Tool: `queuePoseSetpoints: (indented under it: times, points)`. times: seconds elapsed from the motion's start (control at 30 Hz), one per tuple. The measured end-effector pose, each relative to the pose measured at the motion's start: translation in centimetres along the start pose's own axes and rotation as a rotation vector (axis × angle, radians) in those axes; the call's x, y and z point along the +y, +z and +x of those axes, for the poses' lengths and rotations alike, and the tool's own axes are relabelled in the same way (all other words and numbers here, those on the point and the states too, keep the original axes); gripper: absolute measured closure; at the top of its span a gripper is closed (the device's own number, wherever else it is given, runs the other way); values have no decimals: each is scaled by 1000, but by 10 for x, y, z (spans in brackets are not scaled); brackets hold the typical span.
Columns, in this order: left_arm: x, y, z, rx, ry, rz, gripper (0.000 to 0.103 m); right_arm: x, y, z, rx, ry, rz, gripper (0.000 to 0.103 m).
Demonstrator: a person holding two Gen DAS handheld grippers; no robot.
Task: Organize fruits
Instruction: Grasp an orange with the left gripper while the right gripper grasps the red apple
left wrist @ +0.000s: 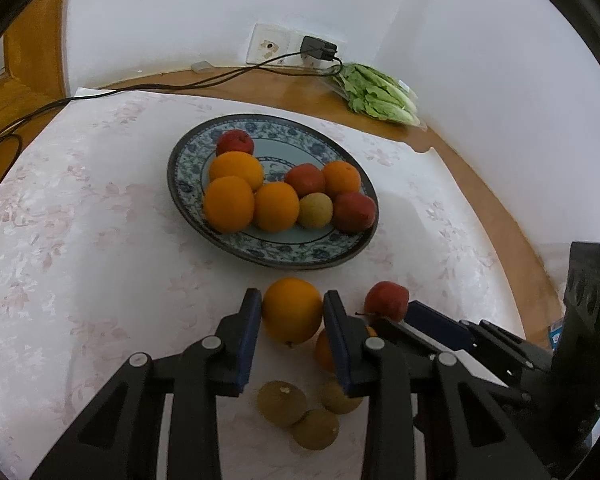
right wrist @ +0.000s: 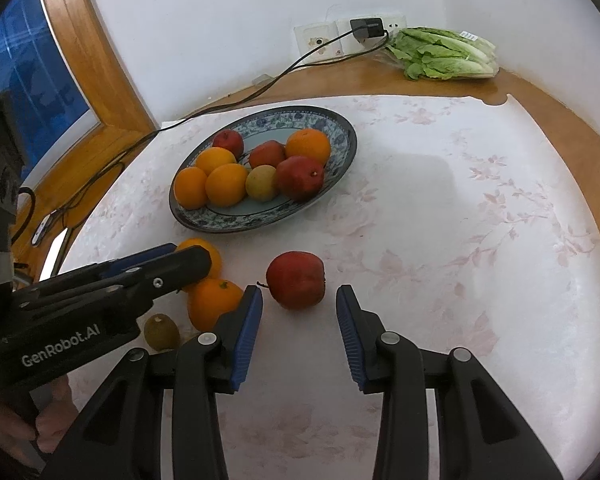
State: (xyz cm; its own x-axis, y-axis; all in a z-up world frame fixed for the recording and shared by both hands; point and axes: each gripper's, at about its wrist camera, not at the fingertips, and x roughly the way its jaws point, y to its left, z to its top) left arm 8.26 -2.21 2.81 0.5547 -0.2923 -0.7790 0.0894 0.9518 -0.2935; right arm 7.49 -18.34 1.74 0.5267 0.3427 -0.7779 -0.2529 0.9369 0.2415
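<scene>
White floral cloth (left wrist: pixel 80 240) covers the table, with the fruit-laden plate (left wrist: pixel 188 160) at twelve o'clock. Left gripper (left wrist: pixel 292 316) pinches an orange (left wrist: pixel 292 310); right gripper (right wrist: pixel 300 308) gapes wide, apple (right wrist: pixel 296 280) just ahead.

Eight fruits on patterned plate (left wrist: pixel 188 184), orange (left wrist: pixel 292 310), red apple (right wrist: pixel 296 280) beside it

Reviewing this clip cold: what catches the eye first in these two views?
The blue-patterned plate mid-cloth, piled with oranges and red apples. Nearer, the left gripper has its jaws around a loose orange on the tablecloth, while the right gripper stands open just short of a red apple. Bagged lettuce lies by the wall.
</scene>
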Motion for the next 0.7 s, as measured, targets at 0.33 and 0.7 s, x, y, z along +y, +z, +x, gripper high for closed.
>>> queuePoseSetpoints:
  times: [0.33,0.7]
  points:
    - [5,0,-4,-21,13,-13,70,3,0,4,0,-12,-9,63]
    - [8,-1,-7,-28,15,-23,70,6,3,7,-7,-39,-29,63]
